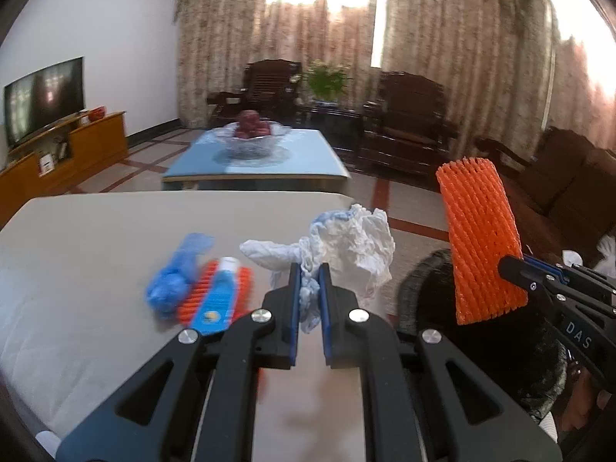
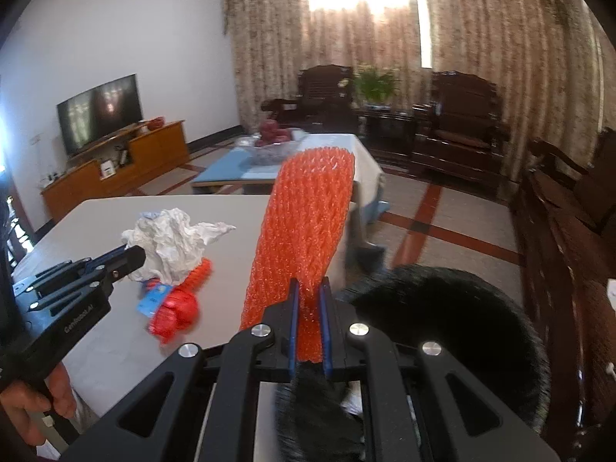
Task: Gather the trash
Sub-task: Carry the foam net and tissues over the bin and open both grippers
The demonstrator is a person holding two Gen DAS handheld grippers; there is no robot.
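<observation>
My left gripper [image 1: 309, 292] is shut on a crumpled white paper tissue [image 1: 350, 242] and holds it above the beige table [image 1: 96, 231]; the tissue also shows in the right wrist view [image 2: 169, 246]. My right gripper [image 2: 309, 308] is shut on an orange foam fruit net [image 2: 308, 223], held upright over a black fuzzy-rimmed bin [image 2: 442, 308] beside the table's right edge. The net [image 1: 481, 238] and bin [image 1: 462, 308] show in the left wrist view too. On the table lie a blue crumpled bag [image 1: 173, 277], and a blue tube on an orange net [image 1: 217, 300].
A blue-topped coffee table [image 1: 269, 161] with a glass fruit bowl [image 1: 252, 136] stands beyond the beige table. Dark wooden chairs [image 1: 404, 123] line the curtained back wall. A TV [image 1: 42, 100] on a wooden cabinet is at left. A dark sofa [image 2: 569, 231] runs along the right.
</observation>
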